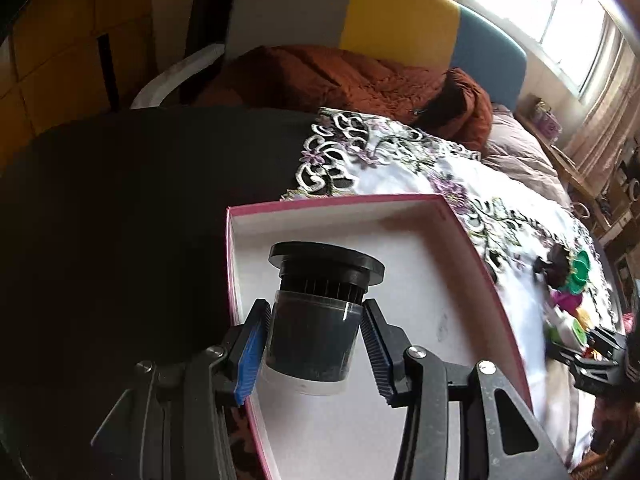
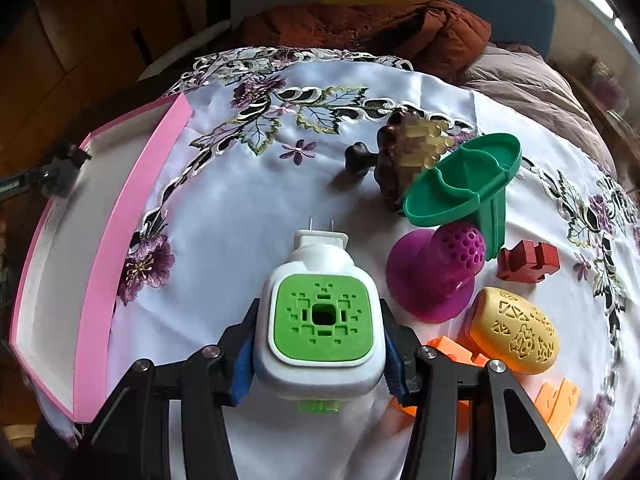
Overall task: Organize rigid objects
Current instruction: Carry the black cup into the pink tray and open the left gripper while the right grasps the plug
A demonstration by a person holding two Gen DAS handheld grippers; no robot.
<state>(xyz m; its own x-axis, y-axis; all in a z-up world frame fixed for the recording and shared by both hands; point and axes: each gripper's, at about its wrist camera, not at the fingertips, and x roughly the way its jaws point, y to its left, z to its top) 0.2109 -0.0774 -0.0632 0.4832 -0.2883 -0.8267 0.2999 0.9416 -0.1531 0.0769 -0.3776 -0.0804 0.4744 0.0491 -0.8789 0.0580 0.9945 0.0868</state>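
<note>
Left hand-held gripper point(image 1: 316, 344) has its blue pads clamped on a clear jar with a black cap point(image 1: 316, 312), held over the open pink box point(image 1: 460, 240). That box is white inside and has nothing else in it, so plenty of floor to work with; its near-left wall sits right by the left finger. Right hand-held gripper point(image 2: 320, 348) is squeezed onto a white plug-in unit with a green face point(image 2: 322, 316), prongs pointing away over the embroidered cloth point(image 2: 240, 216) on the surface. Bare cloth runs between it and the box's pink wall on the left. Right side is tight: purple piece point(image 2: 436, 276), green funnel-ish piece point(image 2: 464, 184), yellow perforated shell point(image 2: 514, 332), red block point(image 2: 528, 262) and orange parts point(image 2: 556, 400) crowd close together.
</note>
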